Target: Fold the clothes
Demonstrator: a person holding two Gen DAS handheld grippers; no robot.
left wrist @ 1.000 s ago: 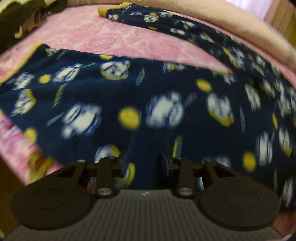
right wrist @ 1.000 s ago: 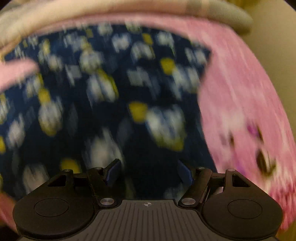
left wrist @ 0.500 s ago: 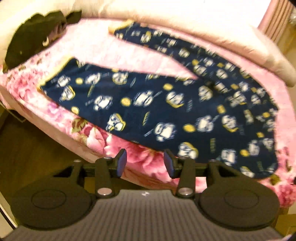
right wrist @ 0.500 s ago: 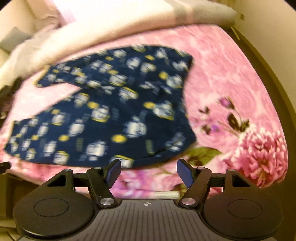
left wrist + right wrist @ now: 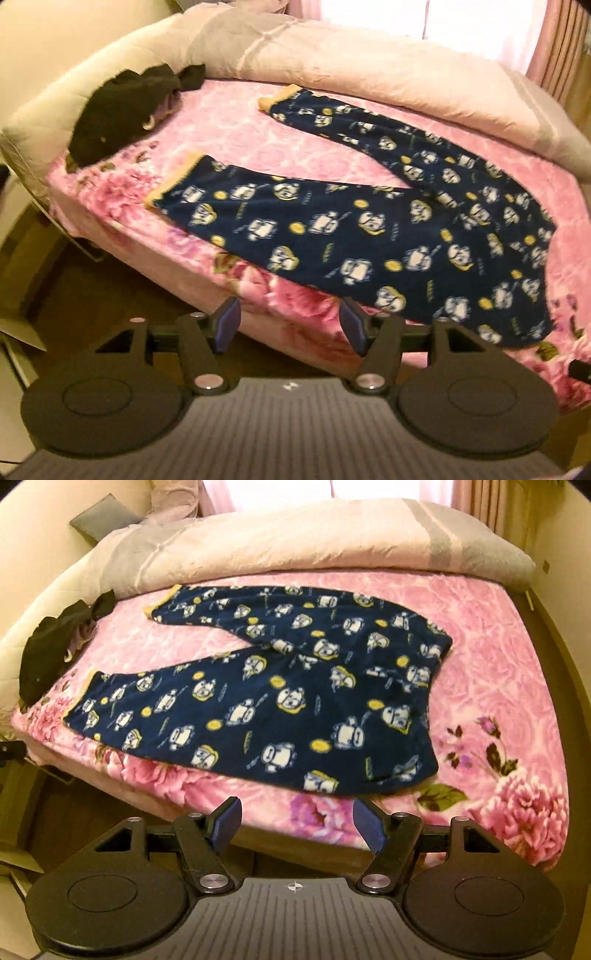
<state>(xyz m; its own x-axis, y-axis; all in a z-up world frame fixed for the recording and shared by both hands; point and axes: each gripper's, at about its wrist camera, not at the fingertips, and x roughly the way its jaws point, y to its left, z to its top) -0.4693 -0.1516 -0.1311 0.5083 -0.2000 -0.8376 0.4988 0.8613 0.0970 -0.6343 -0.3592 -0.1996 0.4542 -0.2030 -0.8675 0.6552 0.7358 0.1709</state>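
Trousers (image 5: pixel 369 236) lay flat on the bed (image 5: pixel 229 122), unfolded; navy fleece, white-and-yellow cartoon print, yellow cuffs; legs spread in a V toward the left, waist end toward the right near the front edge of the mattress; the near leg ran along that edge, the far leg angled up toward the duvet (image 5: pixel 369 70). Same garment in the right view (image 5: pixel 280 701), waist at right, cuffs at left. Pink floral blanket (image 5: pixel 498 657) covered the mattress beneath the trousers; pale duvet bunched along the far side of the bed. Dark clothes (image 5: pixel 122 103) sat in a heap at the far left corner, well apart from the trousers. Left tool (image 5: pixel 290 326) hung above the front edge of the bed, clear of the cloth; jaws had just been opening, now spread, nothing between them. Right tool (image 5: pixel 297 825) likewise above the front edge, jaws spread wide, nothing between the pads (image 5: pixel 369 827); no contact with the trousers. Both views slightly blurred; floor beside the bed dark.
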